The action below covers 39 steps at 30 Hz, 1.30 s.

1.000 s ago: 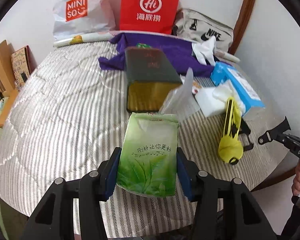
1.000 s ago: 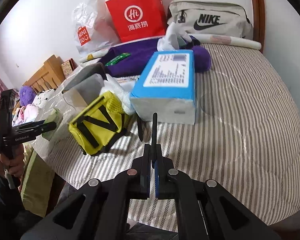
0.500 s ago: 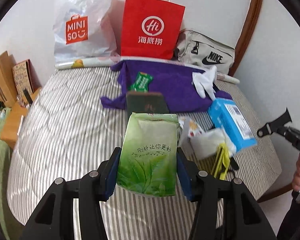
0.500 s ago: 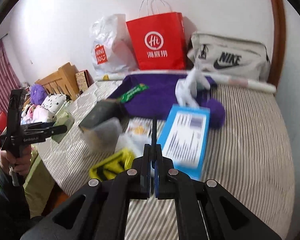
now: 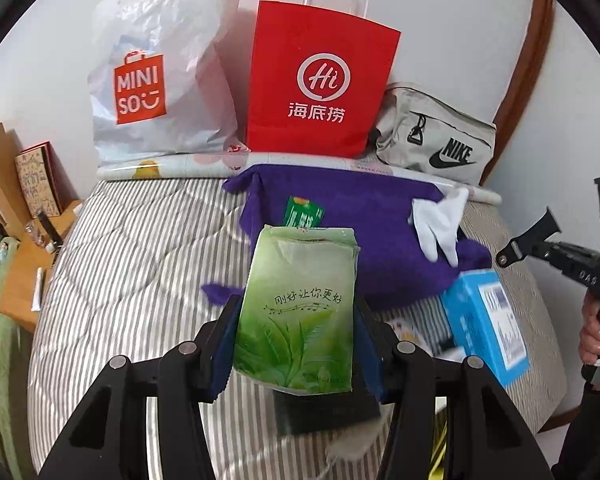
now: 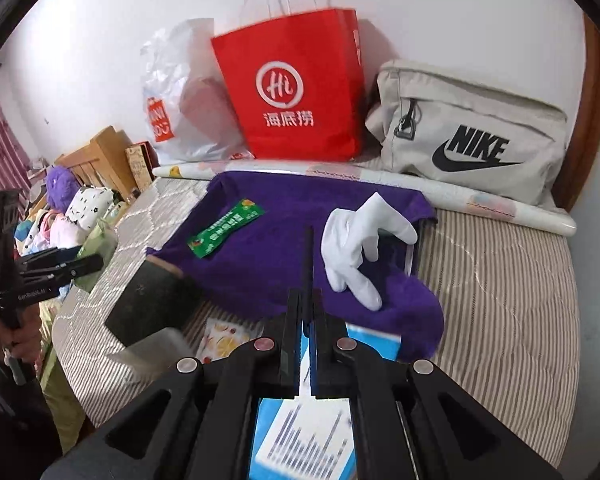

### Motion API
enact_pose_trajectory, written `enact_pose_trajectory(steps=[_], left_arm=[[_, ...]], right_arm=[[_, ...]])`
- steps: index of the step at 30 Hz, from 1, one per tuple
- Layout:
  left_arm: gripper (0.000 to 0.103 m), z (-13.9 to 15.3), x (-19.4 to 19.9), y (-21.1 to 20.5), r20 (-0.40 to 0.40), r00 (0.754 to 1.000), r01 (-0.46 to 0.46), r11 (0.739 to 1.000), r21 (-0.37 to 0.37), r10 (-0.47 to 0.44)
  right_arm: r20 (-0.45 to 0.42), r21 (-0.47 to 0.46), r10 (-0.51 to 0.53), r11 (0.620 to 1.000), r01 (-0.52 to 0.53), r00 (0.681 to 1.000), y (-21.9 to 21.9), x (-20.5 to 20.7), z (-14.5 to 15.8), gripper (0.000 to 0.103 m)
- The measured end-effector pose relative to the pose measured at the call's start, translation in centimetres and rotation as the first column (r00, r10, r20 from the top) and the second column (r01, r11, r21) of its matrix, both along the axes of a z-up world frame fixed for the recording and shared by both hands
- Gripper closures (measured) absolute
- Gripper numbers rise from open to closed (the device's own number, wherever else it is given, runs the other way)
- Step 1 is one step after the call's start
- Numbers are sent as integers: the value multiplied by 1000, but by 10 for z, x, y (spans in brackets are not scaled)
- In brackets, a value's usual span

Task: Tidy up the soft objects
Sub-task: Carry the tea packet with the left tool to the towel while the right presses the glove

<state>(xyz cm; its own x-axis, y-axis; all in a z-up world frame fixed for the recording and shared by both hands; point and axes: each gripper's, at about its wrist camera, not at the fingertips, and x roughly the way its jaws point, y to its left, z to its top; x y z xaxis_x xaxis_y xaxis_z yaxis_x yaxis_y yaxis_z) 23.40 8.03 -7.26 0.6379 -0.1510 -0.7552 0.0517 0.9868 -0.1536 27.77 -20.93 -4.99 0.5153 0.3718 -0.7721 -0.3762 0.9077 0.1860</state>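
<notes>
Striped bedcover point(image 5: 132, 264) bare on left, passable; purple towel point(image 6: 276, 240), white glove point(image 6: 352, 248), blue box point(image 5: 484, 320) crowd the right; bags point(image 5: 320, 80) wall off the back.

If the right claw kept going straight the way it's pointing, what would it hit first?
Probably the purple towel, just left of the white glove; the shut right claw aims there, though depth is hard to judge.
</notes>
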Motion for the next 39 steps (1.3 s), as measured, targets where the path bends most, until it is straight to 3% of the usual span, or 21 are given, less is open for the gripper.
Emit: enact_pose_trajectory(steps=[20, 33, 39], left_arm=[[53, -45, 119, -17, -117, 991, 61, 998, 4, -60], [53, -70, 160, -27, -185, 982, 60, 997, 57, -49], [52, -83, 165, -26, -227, 971, 81, 997, 20, -74]], right_arm=[[-220, -14, 19, 1000, -23, 975, 11, 117, -88, 100], [-248, -50, 63, 996, -77, 967, 23, 148, -106, 99], [-253, -63, 79, 993, -98, 964, 19, 146, -104, 96]])
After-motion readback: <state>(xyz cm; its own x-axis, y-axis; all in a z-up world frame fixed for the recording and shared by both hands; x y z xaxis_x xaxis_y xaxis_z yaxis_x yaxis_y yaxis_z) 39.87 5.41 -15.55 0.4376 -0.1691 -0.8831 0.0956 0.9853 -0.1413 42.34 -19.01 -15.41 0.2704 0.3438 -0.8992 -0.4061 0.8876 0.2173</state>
